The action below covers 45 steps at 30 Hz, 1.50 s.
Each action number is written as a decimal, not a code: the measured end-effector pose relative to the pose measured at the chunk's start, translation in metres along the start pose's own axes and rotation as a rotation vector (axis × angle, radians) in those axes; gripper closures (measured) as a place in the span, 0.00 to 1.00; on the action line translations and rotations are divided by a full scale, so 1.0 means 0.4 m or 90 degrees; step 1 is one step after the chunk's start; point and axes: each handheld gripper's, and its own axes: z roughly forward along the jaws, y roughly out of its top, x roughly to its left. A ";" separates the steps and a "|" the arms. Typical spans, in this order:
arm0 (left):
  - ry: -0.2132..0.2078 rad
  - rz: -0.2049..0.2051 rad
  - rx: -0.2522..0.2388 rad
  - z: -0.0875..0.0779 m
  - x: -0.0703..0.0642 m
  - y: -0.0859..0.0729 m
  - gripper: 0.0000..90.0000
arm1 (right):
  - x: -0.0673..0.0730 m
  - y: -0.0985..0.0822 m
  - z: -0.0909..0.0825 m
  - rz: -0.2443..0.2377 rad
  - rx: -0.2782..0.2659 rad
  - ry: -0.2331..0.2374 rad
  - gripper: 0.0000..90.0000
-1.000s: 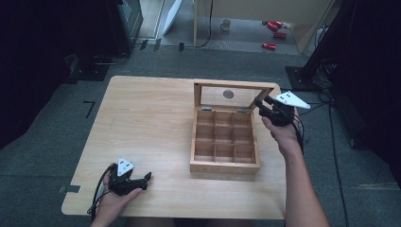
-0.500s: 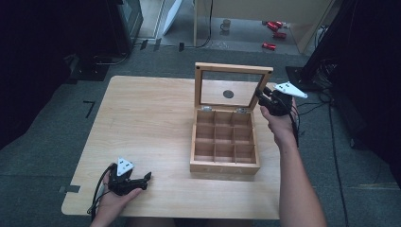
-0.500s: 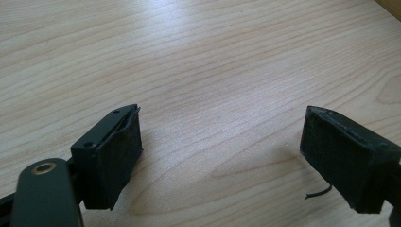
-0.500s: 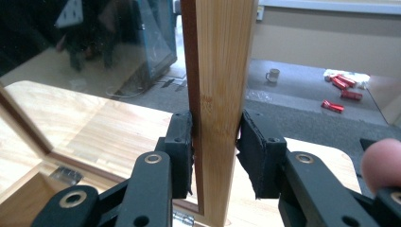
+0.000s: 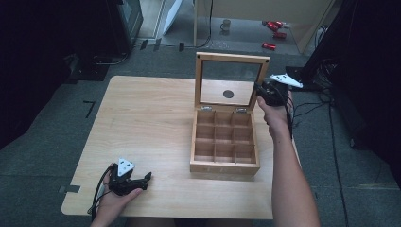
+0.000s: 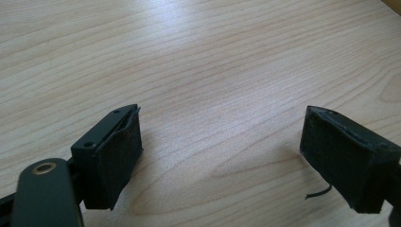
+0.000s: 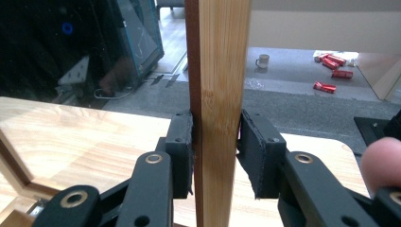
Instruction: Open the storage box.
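Note:
A wooden box (image 5: 224, 163) with small square compartments stands on the right half of the table (image 5: 151, 118). Its glass-paned lid (image 5: 231, 59) stands upright at the back. My right gripper (image 5: 261, 91) is shut on the right edge of the lid frame; in the right gripper view the wooden frame (image 7: 220, 71) runs up between the two pads of the right gripper (image 7: 215, 151). My left gripper (image 5: 144, 178) rests near the table's front left corner. In the left gripper view the left gripper (image 6: 222, 156) is open over bare wood.
The table's right edge (image 5: 293, 142) runs close beside the box and my right forearm. On the floor beyond the table lie red cans (image 5: 274, 28), a mug (image 5: 226, 23) and cables (image 5: 312, 106). Dark equipment (image 5: 125, 23) stands at the back left.
The lid has swung from a low tilt up to upright, carried by my right gripper, which moved away from me and slightly up. The left gripper has stayed in place.

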 end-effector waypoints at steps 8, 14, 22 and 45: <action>0.002 0.002 -0.001 0.001 -0.002 0.000 0.16 | 0.001 0.010 0.023 0.014 0.012 -0.015 0.75; 0.002 0.004 0.000 0.001 -0.004 0.000 0.16 | 0.002 0.017 0.041 0.021 0.020 -0.025 0.75; 0.005 0.007 0.001 0.001 -0.005 0.000 0.16 | 0.003 0.017 0.058 0.026 0.020 -0.036 0.75; 0.010 0.013 0.003 0.002 -0.007 0.000 0.16 | 0.010 0.021 0.001 0.020 0.048 -0.011 0.20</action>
